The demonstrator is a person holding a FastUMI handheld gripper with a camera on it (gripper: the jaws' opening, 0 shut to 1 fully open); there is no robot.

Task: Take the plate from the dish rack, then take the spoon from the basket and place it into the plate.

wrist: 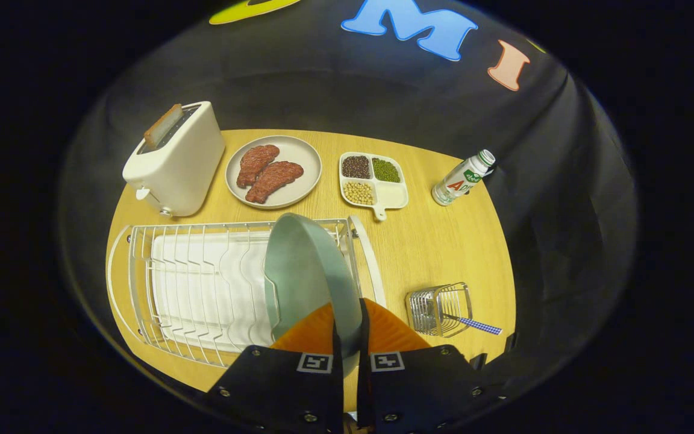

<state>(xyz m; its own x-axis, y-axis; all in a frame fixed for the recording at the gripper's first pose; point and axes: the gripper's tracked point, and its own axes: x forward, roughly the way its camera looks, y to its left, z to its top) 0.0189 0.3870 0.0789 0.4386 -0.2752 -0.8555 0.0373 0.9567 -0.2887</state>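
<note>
While the claw (347,337) has both orange fingers (311,331) pressed against the two faces of the pale green plate (305,271), the plate stands on edge between them, its rim running up from the fingers over the right end of the dish rack (142,265). Whether the plate's lower edge touches the rack's wires I cannot tell, since the fingers hide it. The white wire rack with its white drip tray lies on the wooden counter (443,241), to the left of the fingers. To the right of the fingers, well apart from the rack, sits a small wire basket (437,307) with the spoon (479,325) lying in it, its blue checked handle poking out to the right. Beyond the rack stand a white toaster (178,163) with a slice in its slot, a beige plate with two pieces of meat (265,172), a divided tray of beans and grains (374,181), and a small bottle (462,178) leaning near the counter's far right edge.
</note>
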